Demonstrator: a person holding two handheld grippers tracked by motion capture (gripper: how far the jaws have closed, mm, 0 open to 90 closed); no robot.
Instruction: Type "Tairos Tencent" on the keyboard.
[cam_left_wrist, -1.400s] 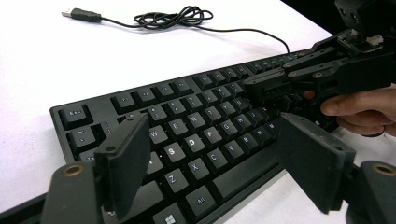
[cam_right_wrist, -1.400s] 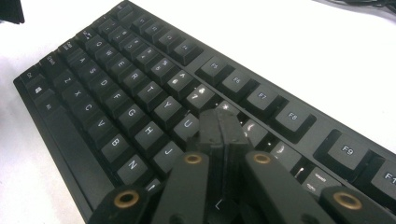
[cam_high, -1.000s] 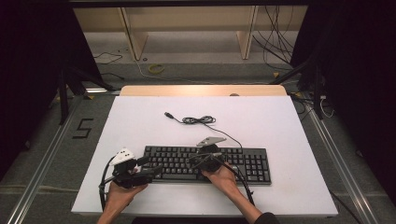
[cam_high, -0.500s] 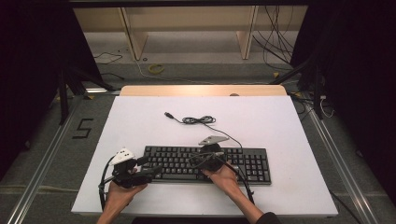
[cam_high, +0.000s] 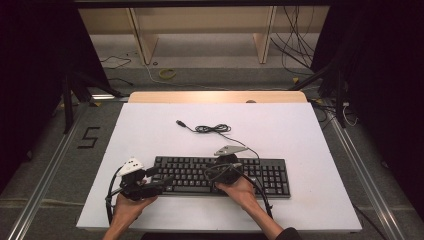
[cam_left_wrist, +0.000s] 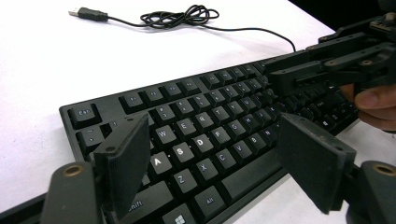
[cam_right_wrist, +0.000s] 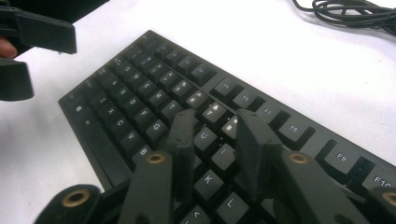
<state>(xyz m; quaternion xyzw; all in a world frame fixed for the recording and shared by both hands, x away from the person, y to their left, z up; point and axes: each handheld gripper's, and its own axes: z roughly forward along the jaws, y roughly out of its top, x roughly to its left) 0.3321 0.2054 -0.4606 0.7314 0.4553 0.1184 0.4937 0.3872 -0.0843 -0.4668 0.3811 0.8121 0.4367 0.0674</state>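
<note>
Two black hand-held grippers, left gripper (cam_high: 159, 184) and right gripper (cam_high: 231, 167), each trailing a looped black cable. Flat rectangular matte-black fingers (cam_left_wrist: 127, 164) on linkage bars with brass-coloured pivot rivets. Grey three-cornered plate (cam_high: 230, 149) atop the right, white-grey cap on the left. Dark sleeve cuff (cam_high: 288, 234) at the right forearm.

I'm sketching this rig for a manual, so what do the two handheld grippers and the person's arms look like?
Both are black. The left gripper has flat rectangular jaws on arms with brass-coloured pivot rings, a white part on top and a black cable looping beneath. The right gripper carries a grey three-cornered plate and trails a black cable. The forearms are bare; a dark sleeve edge shows at the right arm.
</note>
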